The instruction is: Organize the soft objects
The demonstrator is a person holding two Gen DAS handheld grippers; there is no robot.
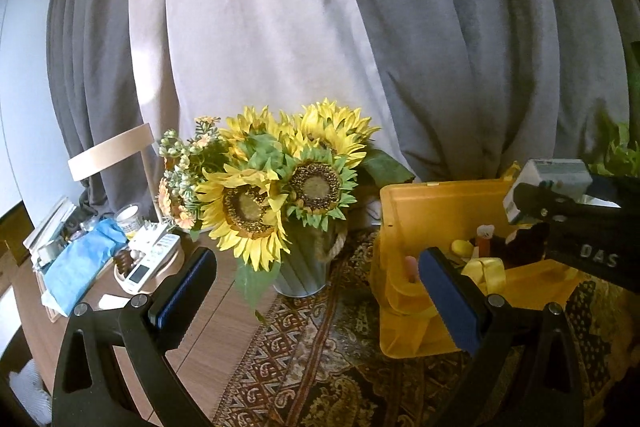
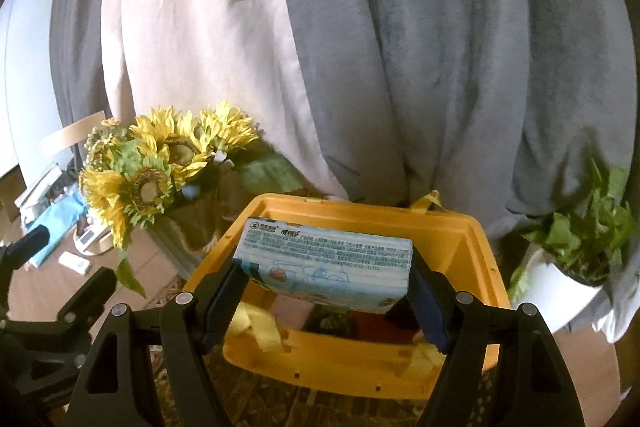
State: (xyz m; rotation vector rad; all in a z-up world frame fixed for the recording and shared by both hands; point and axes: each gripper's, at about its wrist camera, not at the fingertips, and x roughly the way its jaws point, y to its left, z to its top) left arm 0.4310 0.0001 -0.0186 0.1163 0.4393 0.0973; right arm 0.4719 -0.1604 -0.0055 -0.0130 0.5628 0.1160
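Note:
My right gripper (image 2: pixel 326 281) is shut on a pale blue tissue pack (image 2: pixel 324 263) and holds it above the open yellow bin (image 2: pixel 476 251). Yellow ribbon and dark soft items lie inside the bin. In the left wrist view the bin (image 1: pixel 424 211) stands at the right, with the tissue pack (image 1: pixel 548 183) over it in the right gripper. My left gripper (image 1: pixel 316 279) is open and empty, left of the bin and in front of the sunflowers.
A metal pail of sunflowers (image 1: pixel 276 187) stands left of the bin on a patterned cloth (image 1: pixel 320 367). A tray with remotes (image 1: pixel 148 263) and a blue cloth (image 1: pixel 84 263) lie at the far left. A potted green plant (image 2: pixel 576 243) stands right of the bin. Curtains hang behind.

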